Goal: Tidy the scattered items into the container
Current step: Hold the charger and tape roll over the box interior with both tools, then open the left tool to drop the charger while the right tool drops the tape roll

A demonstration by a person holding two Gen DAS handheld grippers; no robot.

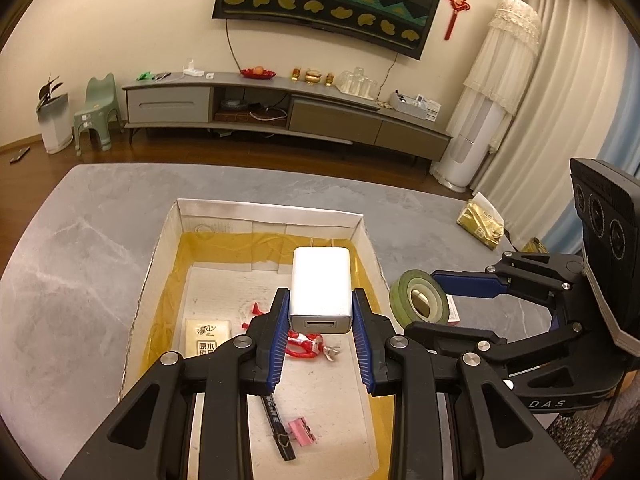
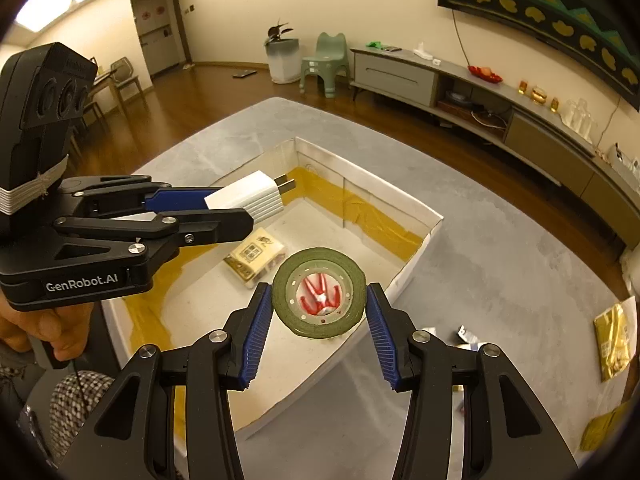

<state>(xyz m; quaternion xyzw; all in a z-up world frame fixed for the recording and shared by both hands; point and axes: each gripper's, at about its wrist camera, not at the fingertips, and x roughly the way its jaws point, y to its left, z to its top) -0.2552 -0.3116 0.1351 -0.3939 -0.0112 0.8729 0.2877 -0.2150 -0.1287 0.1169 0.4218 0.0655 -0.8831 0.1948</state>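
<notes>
While the left gripper (image 1: 320,312) clamps a white charger (image 1: 321,288) above the box (image 1: 272,210), the right gripper (image 2: 319,312) pinches a green tape roll (image 2: 319,292).

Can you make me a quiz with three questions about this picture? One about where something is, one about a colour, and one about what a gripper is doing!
1. Where is the pink clip?
A. inside the box
B. on the floor
C. on the TV shelf

2. What colour is the tape roll?
A. blue
B. green
C. pink

3. What is the left gripper doing?
A. hanging open and empty
B. holding the white charger
C. holding the tape roll

Answers: 1 A, the clip lies on the bottom of the box near a black pen. 2 B, its rim is green. 3 B, the charger is squeezed between its blue pads; the right gripper has the tape roll.
</notes>
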